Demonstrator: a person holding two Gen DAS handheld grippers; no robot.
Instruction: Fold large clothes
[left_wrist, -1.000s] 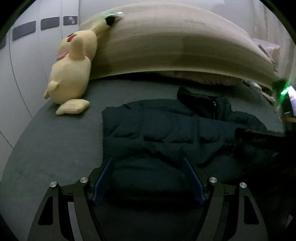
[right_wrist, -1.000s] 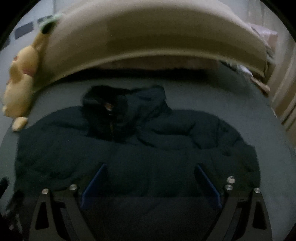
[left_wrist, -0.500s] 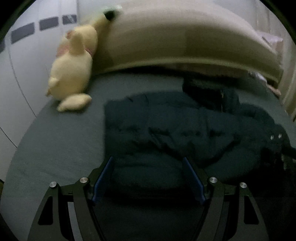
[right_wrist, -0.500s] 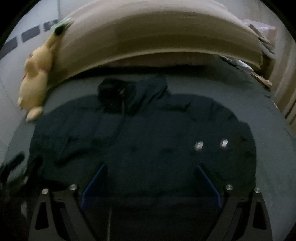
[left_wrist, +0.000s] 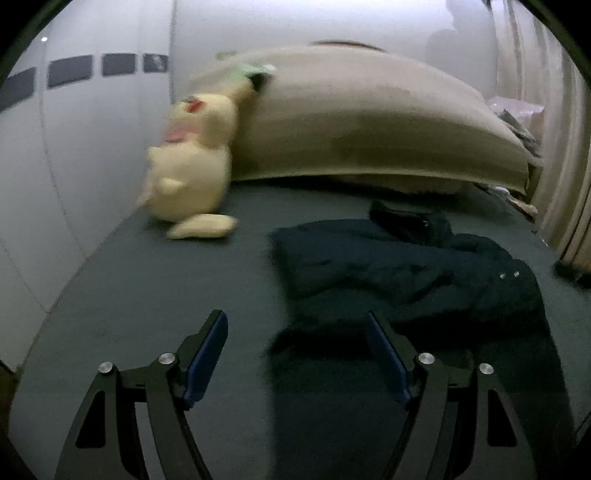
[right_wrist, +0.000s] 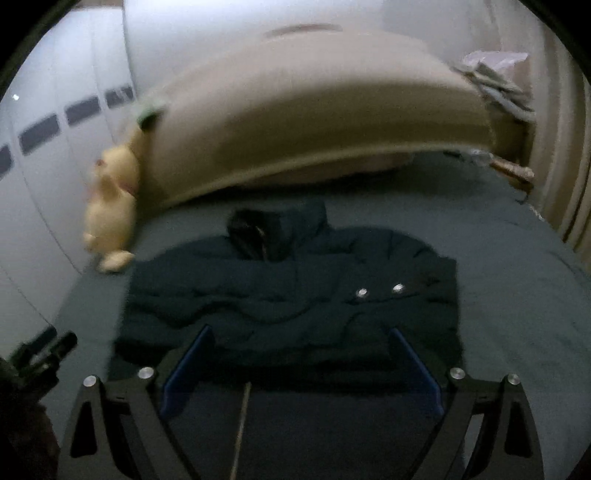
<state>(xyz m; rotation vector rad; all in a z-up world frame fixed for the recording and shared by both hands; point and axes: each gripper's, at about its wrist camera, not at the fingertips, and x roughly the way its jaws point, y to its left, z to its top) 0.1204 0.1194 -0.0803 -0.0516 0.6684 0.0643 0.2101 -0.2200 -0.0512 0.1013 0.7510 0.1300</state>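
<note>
Puffy quilted dark jacket (right_wrist: 295, 295) lies rumpled on flat grey bedsheet (right_wrist: 517, 295).

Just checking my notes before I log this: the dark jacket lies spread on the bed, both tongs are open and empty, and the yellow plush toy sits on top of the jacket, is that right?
Not quite: the yellow plush toy leans against the headboard, apart from the dark jacket, as the left wrist view shows. The rest stands.

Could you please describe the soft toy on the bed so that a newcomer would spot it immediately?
Find the wide beige headboard. At its left end, beside the white wall, a plush toy leans against it on the grey bed. It is the only pale yellow thing, unlike the dark jacket.
</note>
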